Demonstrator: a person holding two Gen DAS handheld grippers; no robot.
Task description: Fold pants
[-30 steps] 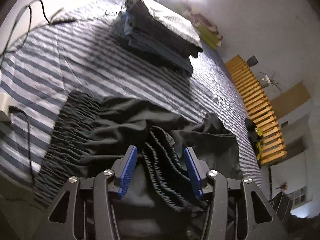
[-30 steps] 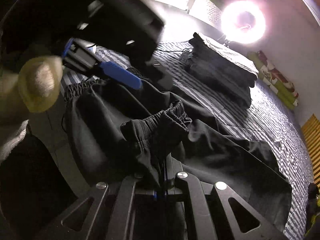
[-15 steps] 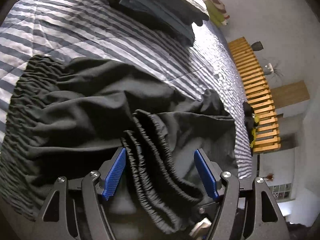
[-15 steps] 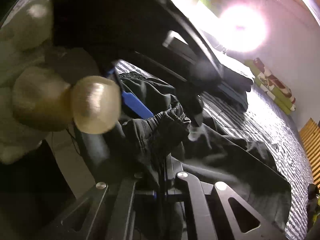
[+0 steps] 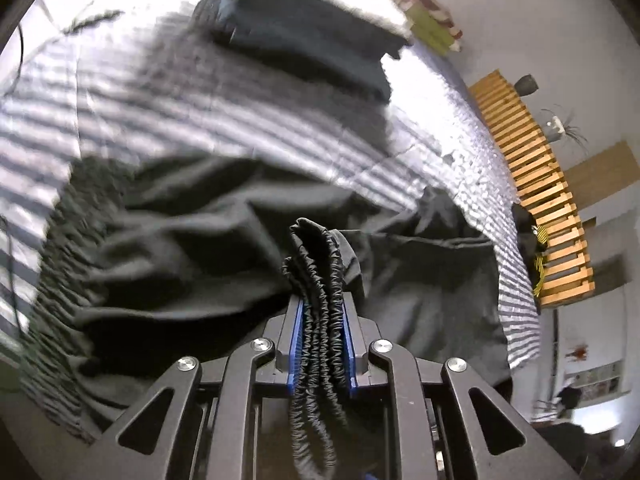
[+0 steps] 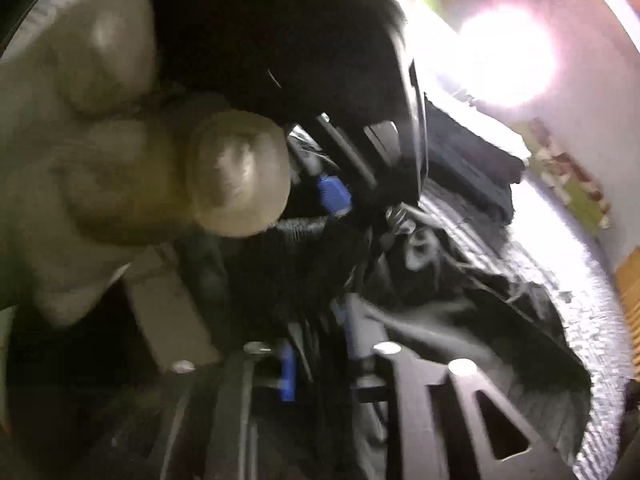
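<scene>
Two tongs work one pair of black pants (image 5: 224, 240), which lies spread over the striped bed cover (image 5: 168, 96) in the middle of the left wrist view, its long gathered waistband (image 5: 52, 280) running down the left edge. The left tongs (image 5: 322, 320) have just been closing and now clench a bunched, shirred band of the pants between the blue pads at lower centre. The right tongs (image 6: 316, 344) have just been opening; dark cloth sits between the jaws at the bottom of the right wrist view, but blur hides whether the pads press it, so I cannot tell its hold. A gloved hand (image 6: 120, 140) fills the upper left there.

The fabric looks thin, light and limp, likely a bit slippery; it will sag and crease wherever it is unsupported. The elastic bands look like the firmest places to take hold, since they bunch thick and should not slide out.

A stack of folded clothes (image 5: 312, 36) sits at the top. No brand, label or writing can be read.
</scene>
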